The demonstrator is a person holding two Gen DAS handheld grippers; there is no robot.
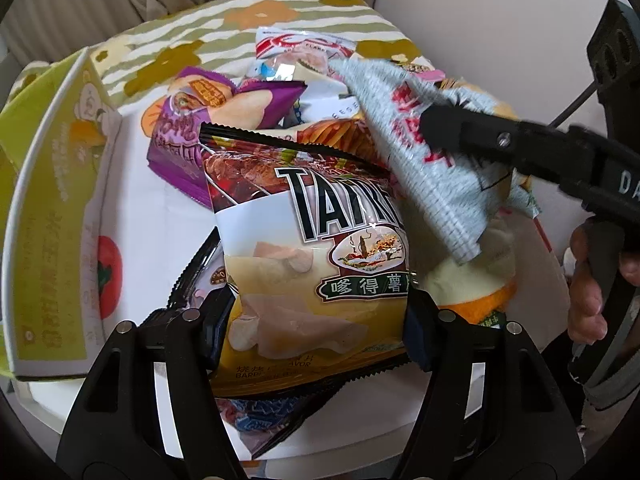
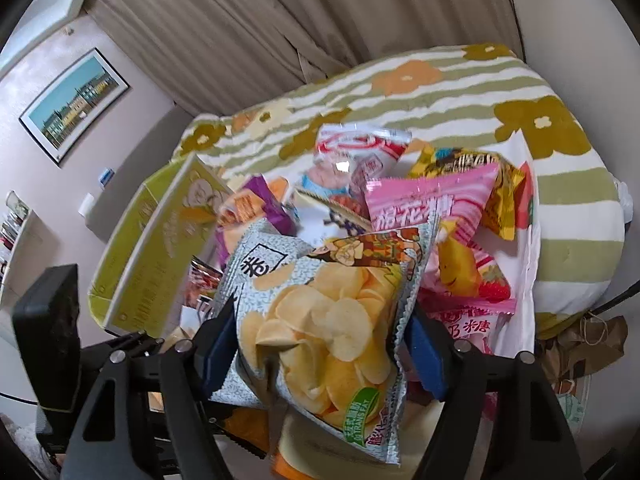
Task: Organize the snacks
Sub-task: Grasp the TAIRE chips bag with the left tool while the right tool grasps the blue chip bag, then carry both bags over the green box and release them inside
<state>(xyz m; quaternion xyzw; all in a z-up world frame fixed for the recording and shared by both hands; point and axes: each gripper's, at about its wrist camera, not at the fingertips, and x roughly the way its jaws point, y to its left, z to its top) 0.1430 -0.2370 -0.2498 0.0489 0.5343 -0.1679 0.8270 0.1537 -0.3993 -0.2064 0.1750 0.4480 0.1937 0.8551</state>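
My left gripper point(image 1: 318, 320) is shut on a brown, white and yellow barbecue chip bag point(image 1: 312, 256), with both pads pressed into its lower sides. My right gripper point(image 2: 322, 348) is shut on a grey speckled chip bag point(image 2: 328, 312) printed with potato slices. In the left wrist view that grey bag point(image 1: 416, 152) hangs tilted above the snack pile, with a black finger point(image 1: 472, 136) of the right gripper across it. A person's hand point(image 1: 588, 300) holds the right gripper's handle.
An open yellow-green cardboard box point(image 1: 60, 200) stands at the left. Loose snacks lie heaped beyond the bags: a purple bag point(image 1: 188, 120), a red and white packet point(image 1: 296, 52) and a pink packet point(image 2: 432, 200). A striped floral blanket point(image 2: 440, 92) lies behind them.
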